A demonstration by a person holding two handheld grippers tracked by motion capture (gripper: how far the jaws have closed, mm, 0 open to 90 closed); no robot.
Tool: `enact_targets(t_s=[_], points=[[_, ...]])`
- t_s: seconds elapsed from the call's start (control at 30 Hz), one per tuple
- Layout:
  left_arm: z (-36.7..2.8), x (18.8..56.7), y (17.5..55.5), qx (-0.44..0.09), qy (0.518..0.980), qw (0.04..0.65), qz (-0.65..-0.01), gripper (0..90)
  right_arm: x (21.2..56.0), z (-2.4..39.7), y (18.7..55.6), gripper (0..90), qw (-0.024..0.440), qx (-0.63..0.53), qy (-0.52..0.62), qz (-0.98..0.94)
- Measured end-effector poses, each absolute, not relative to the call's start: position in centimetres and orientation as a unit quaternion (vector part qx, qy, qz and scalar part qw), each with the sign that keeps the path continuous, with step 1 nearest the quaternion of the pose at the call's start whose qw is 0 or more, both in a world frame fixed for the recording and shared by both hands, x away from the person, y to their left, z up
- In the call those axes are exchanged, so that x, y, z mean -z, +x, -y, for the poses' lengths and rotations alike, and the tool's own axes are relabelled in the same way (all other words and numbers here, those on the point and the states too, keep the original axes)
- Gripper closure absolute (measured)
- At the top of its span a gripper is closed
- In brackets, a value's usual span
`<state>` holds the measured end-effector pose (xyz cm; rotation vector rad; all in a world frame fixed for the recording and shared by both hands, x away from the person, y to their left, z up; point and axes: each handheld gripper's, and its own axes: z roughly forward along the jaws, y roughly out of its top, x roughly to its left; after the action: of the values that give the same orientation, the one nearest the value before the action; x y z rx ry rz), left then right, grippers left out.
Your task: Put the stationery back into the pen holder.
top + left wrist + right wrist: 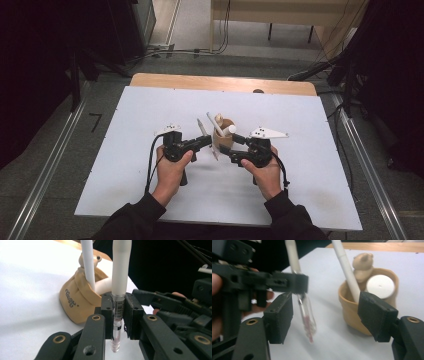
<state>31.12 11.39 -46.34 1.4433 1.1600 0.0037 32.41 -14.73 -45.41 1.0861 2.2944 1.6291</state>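
The left tool (118,315) is clamping a pen (120,277) by its clear barrel, both pads pressing on it just below the white upper part, so that the pen is standing roughly upright with its clear tip hanging below the pads. In the high view the left tool (206,142) is holding the pen (202,128) just left of a tan pen holder (223,138), which is standing on the white bench (125,150) near its middle. The holder (352,307) is a soft-looking cup with a small bear figure (362,263) on its rim, and it is carrying a second white pen (345,270) leaning out of it and a thick white cylinder (380,286) beside the bear. The right tool (332,315) is standing with its jaws apart; the pen's clear tip (308,320) is hanging between them, nearer the left pad, with neither pad pressing on it. In the high view the right tool (231,146) is sitting just in front of the holder, close to the left one. Both of the person's hands are gripping the tool handles above the bench's near half.
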Motion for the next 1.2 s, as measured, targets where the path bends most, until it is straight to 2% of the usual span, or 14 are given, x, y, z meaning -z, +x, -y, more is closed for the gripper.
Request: enact_targets(t_s=[0.17,0.5,0.73,1.2], points=[[-11.7,46.1,31.3,-0.012,0.617,0.609,-0.499,80.6,45.9,15.3,32.5,22.3,0.065,-0.520,0.368,-0.768],[-11.6,45.5,31.9,-0.025,0.606,0.621,-0.496,80.5,46.9,16.9,32.3,21.3,0.066,-0.499,0.387,-0.773],[-11.1,45.2,32.6,-0.031,0.601,0.624,-0.499,80.5,47.5,17.4,32.5,17.6,0.071,-0.483,0.397,-0.777],[-10.8,44.1,33.4,-0.044,0.598,0.628,-0.496,80.5,47.6,18.0,32.5,17.9,0.074,-0.480,0.408,-0.773]])
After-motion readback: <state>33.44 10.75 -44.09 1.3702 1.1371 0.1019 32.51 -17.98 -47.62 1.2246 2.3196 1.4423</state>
